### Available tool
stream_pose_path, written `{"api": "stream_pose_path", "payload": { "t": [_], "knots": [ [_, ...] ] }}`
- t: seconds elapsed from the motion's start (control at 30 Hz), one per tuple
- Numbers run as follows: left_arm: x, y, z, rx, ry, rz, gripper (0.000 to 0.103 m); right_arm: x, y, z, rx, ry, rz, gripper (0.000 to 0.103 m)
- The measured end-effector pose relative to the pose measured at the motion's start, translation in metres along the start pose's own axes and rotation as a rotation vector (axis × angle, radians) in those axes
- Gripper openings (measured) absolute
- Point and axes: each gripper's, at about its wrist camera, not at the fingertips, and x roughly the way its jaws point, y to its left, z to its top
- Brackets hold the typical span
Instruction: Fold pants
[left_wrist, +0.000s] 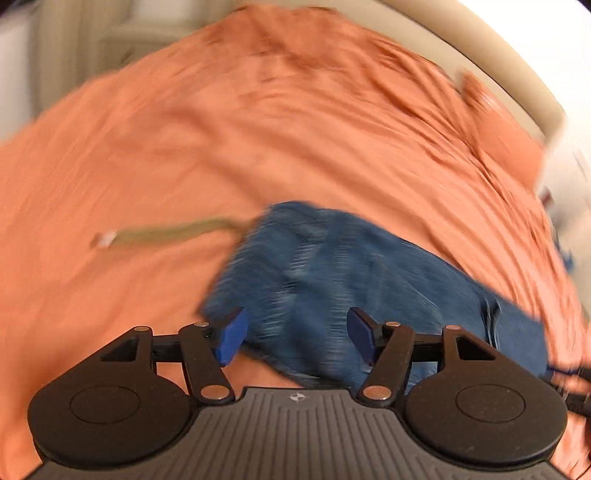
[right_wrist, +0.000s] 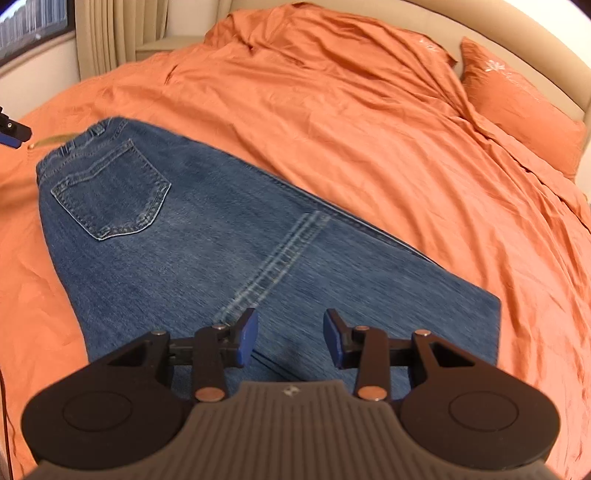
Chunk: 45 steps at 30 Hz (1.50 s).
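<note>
Both jaws stood open and held nothing: the left gripper (left_wrist: 293, 338) was spread wide, the right gripper (right_wrist: 290, 338) less so, each poised above denim with no cloth between the pads. The jeans (right_wrist: 229, 258) lay flat on the bed (right_wrist: 332, 122), back pocket (right_wrist: 110, 192) up near the bed's left side, folded lengthwise and doubled over, with a hem seam (right_wrist: 280, 258) crossing the top layer. Judged from this, two folds were done; a final fold or smoothing may remain. A tan strap (left_wrist: 177, 230) projected from beneath the waistband; its nature could not be determined. The left view was heavily motion-blurred. The near edge of the jeans was hidden behind the right gripper.
</note>
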Motion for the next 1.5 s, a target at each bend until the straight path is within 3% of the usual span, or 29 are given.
{"api": "stream_pose_path", "payload": {
  "t": [0.17,0.3,0.5,0.73,0.93,1.17,1.3,1.5],
  "knots": [
    [0.032,0.067,-0.015,-0.338,-0.010,-0.160,0.075,0.031,0.009,0.010,-0.013,0.049,-0.009,0.036],
    [0.064,0.101,-0.013,-0.469,-0.014,-0.255,0.076,0.052,0.009,0.011,-0.012,0.078,-0.020,0.036],
    [0.105,0.107,0.018,-0.348,0.082,-0.359,0.076,0.075,0.002,0.008,-0.011,0.118,-0.024,0.036],
    [0.147,0.085,0.069,-0.123,0.231,-0.385,0.066,0.095,-0.007,0.005,0.025,0.134,-0.009,0.036],
    [0.174,0.075,0.086,-0.111,0.291,-0.397,0.057,0.104,-0.010,0.008,0.032,0.143,0.006,0.036],
    [0.151,0.047,0.082,-0.068,0.212,-0.265,0.036,0.108,-0.013,0.004,0.059,0.151,0.030,0.036],
    [0.126,0.031,0.088,-0.070,0.182,-0.229,0.025,0.106,-0.011,0.002,0.064,0.141,0.020,0.036],
    [0.065,-0.044,0.097,0.106,0.125,-0.159,0.022,0.100,-0.014,0.003,0.072,0.135,0.018,0.035]
  ]
}}
